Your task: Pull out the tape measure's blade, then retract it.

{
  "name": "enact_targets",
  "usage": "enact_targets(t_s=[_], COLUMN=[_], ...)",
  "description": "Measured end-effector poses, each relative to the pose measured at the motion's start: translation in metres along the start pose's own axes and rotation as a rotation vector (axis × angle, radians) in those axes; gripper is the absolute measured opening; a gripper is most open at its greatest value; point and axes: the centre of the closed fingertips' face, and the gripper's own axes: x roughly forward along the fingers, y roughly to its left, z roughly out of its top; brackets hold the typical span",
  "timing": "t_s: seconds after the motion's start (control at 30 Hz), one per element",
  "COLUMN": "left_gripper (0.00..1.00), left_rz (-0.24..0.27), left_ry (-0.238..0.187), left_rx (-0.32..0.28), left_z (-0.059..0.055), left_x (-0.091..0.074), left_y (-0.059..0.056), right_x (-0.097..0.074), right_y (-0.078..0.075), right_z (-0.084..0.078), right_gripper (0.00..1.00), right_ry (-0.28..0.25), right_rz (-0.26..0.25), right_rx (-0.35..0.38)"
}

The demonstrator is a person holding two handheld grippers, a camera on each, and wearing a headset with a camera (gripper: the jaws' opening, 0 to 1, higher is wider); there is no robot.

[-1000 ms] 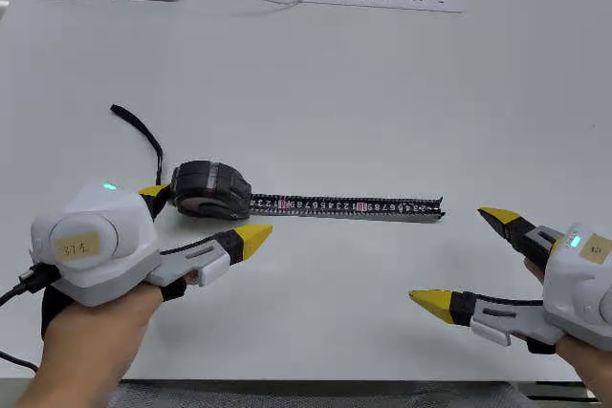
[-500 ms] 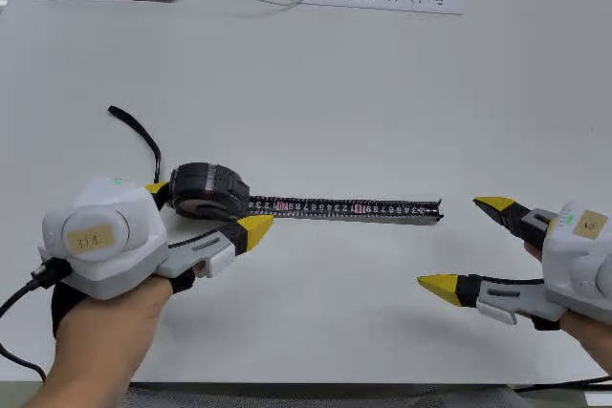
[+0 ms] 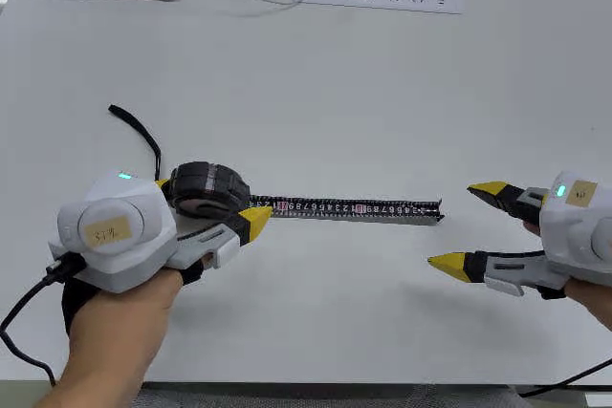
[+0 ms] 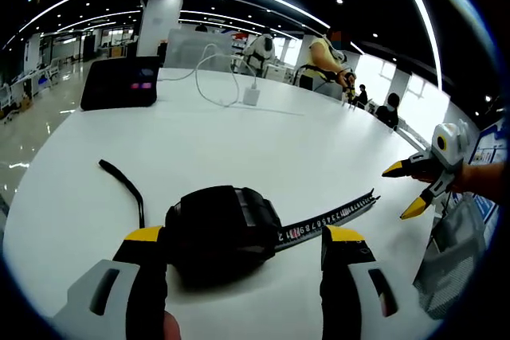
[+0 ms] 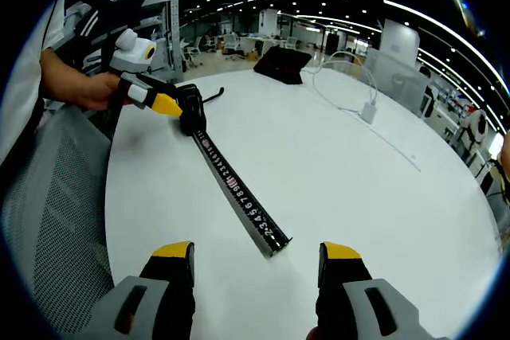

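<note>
At centre left of the head view, the left gripper [image 3: 209, 200] straddles the tape measure [image 3: 206, 186] with jaws spread. Its blade [image 3: 354, 208] lies extended rightward, and the right gripper [image 3: 467, 225] gapes at far right.

The left hand-held gripper [image 3: 208, 204] has a rounded white housing [image 3: 117, 246]. Its circular face carries a small tan label [image 3: 105, 230] with handwritten marks. A green light [image 3: 124, 177] glows on top of the housing, and a black cable [image 3: 33, 286] leaves its rear. Grey and black jaws run forward from the housing and end in pointed yellow tips [image 3: 254, 220]. The right hand-held gripper [image 3: 469, 226] is built alike: white shell [image 3: 583, 241], tan sticker [image 3: 579, 194], green lamp [image 3: 561, 191], yellow-tipped jaws. In the right gripper view, the person wears a white sleeve [image 5: 52, 25].
</note>
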Motion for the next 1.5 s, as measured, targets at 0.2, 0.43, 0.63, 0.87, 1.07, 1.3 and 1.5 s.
enact_targets(t_s=[0.2, 0.43, 0.63, 0.87, 1.07, 1.3, 1.5], left_gripper=[0.74, 0.72, 0.68, 0.65, 0.65, 0.63, 0.62], left_rz=[0.016, 0.038, 0.063, 0.091, 0.104, 0.111, 0.115], left_ry=[0.004, 0.020, 0.029, 0.039, 0.042, 0.040, 0.048], left_rx=[-0.009, -0.019, -0.022, -0.034, -0.052, -0.069, -0.069], left_z=[0.000, 0.000, -0.001, -0.002, -0.002, -0.002, -0.004], left_x=[0.003, 0.006, 0.009, 0.011, 0.013, 0.014, 0.015], left_y=[0.003, 0.006, 0.009, 0.012, 0.015, 0.017, 0.018], right_x=[0.003, 0.012, 0.020, 0.024, 0.026, 0.027, 0.027], right_y=[-0.006, -0.010, -0.014, -0.018, -0.019, -0.018, -0.017], right_z=[-0.001, 0.002, 0.000, -0.001, -0.003, -0.005, -0.008], right_gripper=[0.55, 0.48, 0.44, 0.42, 0.39, 0.37, 0.34], right_ry=[0.040, 0.070, 0.100, 0.128, 0.149, 0.164, 0.177], right_rz=[0.037, 0.083, 0.118, 0.146, 0.167, 0.181, 0.194], right_rx=[-0.054, -0.105, -0.143, -0.178, -0.199, -0.211, -0.220])
